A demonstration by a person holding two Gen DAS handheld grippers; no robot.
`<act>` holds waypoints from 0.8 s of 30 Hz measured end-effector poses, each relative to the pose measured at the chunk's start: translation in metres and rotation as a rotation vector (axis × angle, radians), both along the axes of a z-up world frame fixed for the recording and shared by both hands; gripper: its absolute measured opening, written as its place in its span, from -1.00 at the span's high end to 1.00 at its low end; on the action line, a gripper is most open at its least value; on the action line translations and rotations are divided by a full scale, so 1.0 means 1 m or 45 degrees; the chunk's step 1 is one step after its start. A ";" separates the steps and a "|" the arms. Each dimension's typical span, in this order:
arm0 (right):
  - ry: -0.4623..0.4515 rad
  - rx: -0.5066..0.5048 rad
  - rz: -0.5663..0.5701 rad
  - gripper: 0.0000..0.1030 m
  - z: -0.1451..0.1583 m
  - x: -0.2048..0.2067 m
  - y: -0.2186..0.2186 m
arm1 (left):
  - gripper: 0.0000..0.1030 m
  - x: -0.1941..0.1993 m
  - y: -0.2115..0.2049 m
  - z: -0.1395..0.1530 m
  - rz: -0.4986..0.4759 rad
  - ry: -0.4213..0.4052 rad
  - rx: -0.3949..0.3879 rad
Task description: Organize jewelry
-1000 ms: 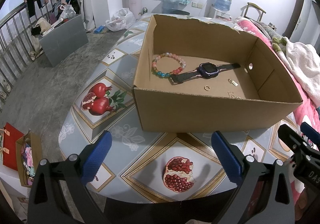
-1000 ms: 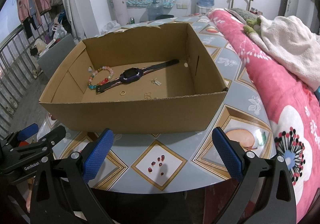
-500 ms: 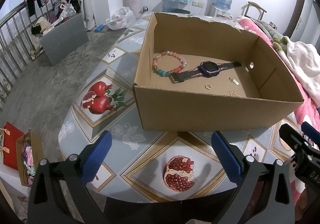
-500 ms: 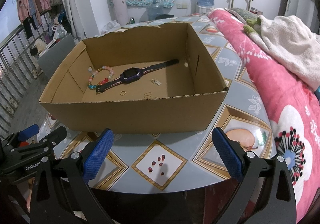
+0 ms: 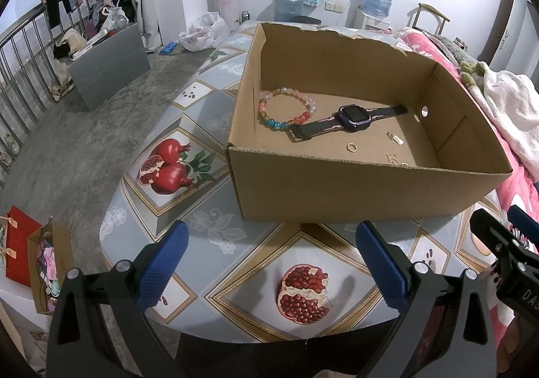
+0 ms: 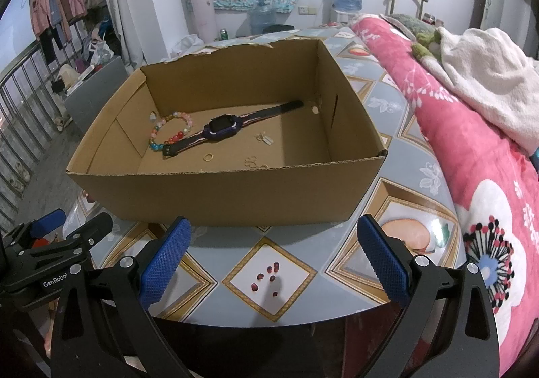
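While hovering over the near edge of the round table (image 5: 215, 240), apart from the cardboard box (image 5: 337, 189): left gripper (image 5: 271, 263), blue pads spread wide, nothing between them. Right gripper (image 6: 274, 263) likewise wide apart and empty, just beside the left one, near side of the box. Inside the box, flat on its floor: beaded bracelet (image 5: 286, 108) at far left, close to the left wall; purple watch (image 5: 352, 115) just right of it, near end of its strap touching or overlapping the beads, far end reaching toward the right wall. Nearer than the watch, a small gold ring (image 5: 351, 147); right of that, a small charm (image 5: 394, 138); by the near wall, more tiny gold pieces (image 5: 395, 160), too small to tell apart. Beyond the table's right edge, a pink floral blanket (image 6: 471, 149) with a white towel (image 6: 488, 74) on it. Left of the table, grey concrete floor (image 5: 84, 142).
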State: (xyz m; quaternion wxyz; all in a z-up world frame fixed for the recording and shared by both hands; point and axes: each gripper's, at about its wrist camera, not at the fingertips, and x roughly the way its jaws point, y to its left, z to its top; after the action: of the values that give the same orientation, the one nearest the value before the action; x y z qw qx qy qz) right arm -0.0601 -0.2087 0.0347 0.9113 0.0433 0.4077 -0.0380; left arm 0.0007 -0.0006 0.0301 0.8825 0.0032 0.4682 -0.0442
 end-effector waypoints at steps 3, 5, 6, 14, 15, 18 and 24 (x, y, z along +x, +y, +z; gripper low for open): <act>0.000 0.000 -0.001 -0.84 0.000 0.000 0.000 | -0.89 0.000 0.000 0.000 0.000 0.001 0.000; 0.000 0.001 0.000 -0.84 0.000 0.000 0.000 | -0.89 0.000 0.000 0.000 0.001 0.000 0.000; -0.001 0.000 0.000 -0.84 0.000 0.000 0.000 | -0.89 0.001 0.000 0.000 0.001 0.000 0.000; 0.001 0.000 0.000 -0.84 0.000 0.000 0.000 | -0.89 0.001 0.001 0.001 0.003 0.000 0.001; 0.000 0.000 0.001 -0.84 0.000 0.000 0.000 | -0.89 0.001 0.001 0.001 0.003 0.000 0.001; 0.001 0.000 0.000 -0.84 0.000 0.000 0.000 | -0.89 0.001 0.001 0.001 0.003 -0.001 0.001; 0.000 -0.001 -0.001 -0.84 0.000 0.000 0.000 | -0.89 0.001 0.001 0.001 0.004 -0.001 0.001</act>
State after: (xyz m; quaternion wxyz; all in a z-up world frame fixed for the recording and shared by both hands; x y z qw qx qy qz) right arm -0.0599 -0.2086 0.0348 0.9112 0.0431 0.4079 -0.0384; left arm 0.0016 0.0008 0.0308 0.8827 0.0031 0.4680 -0.0427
